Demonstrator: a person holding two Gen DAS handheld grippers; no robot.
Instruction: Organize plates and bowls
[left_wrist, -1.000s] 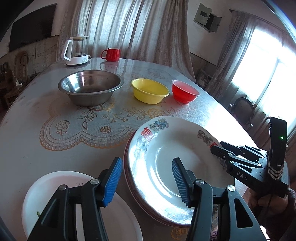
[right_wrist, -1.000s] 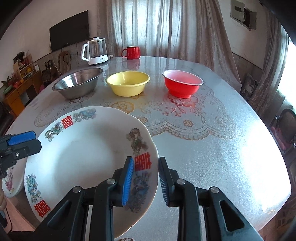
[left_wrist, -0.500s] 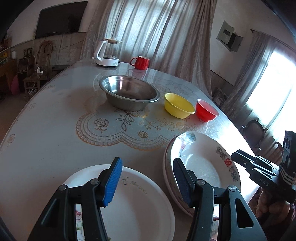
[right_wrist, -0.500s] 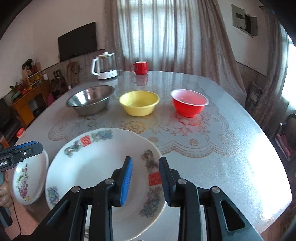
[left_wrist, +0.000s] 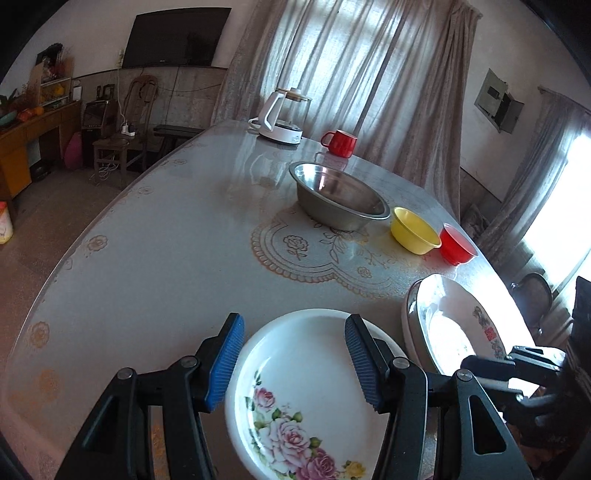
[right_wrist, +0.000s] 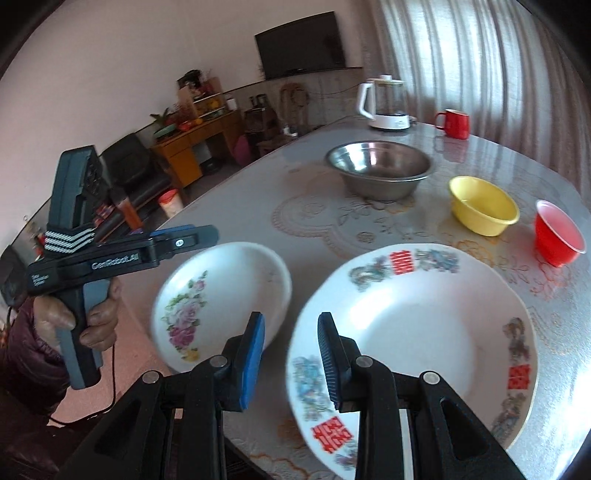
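Left wrist view: your left gripper (left_wrist: 293, 363) is released over the rose plate (left_wrist: 306, 391) (glazed, slippery, breakable), so pinch its rim.

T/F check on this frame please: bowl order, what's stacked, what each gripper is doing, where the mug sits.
1. The steel bowl, yellow bowl and red bowl stand in a row, unstacked. True.
2. The left gripper grips the rose plate. False: its jaws are open, with the plate below them.
3. The red mug sits inside the steel bowl. False: it stands beyond it, near the kettle.
4. The right gripper holds nothing. True: open, hovering at the rim of the large patterned plate.
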